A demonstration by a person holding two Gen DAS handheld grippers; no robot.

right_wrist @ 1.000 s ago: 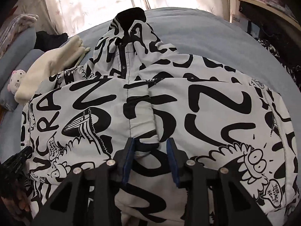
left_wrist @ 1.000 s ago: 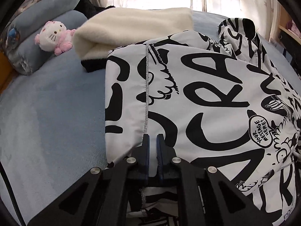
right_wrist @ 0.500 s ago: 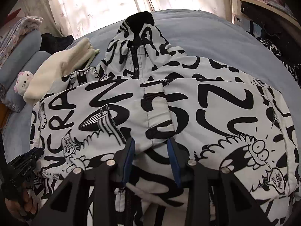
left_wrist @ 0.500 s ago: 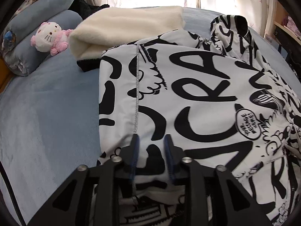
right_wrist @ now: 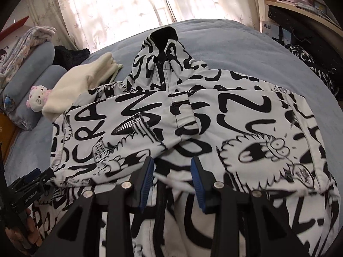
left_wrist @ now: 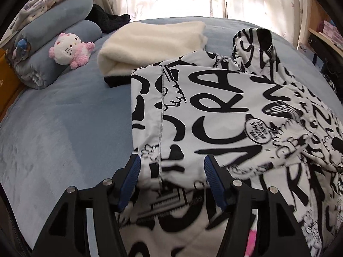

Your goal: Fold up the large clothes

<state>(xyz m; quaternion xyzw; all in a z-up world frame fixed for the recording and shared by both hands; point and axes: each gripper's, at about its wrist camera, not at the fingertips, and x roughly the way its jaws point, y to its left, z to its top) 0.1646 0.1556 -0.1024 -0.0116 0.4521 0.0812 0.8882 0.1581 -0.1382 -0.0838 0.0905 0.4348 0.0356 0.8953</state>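
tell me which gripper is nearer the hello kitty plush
Left. The left gripper sits at the jacket's left edge, on the side of the Hello Kitty plush. The right gripper is at the jacket's middle, farther from it.

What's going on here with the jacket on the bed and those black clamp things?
A person is folding a black-and-white graffiti-print hooded jacket on a blue bed, using a handheld two-finger gripper in each hand. Both sleeves are already folded across the front. The left gripper and right gripper hover open over the lower edge of the folded part, gripping nothing. Beside the jacket lie a folded cream fleece blanket and a Hello Kitty plush.
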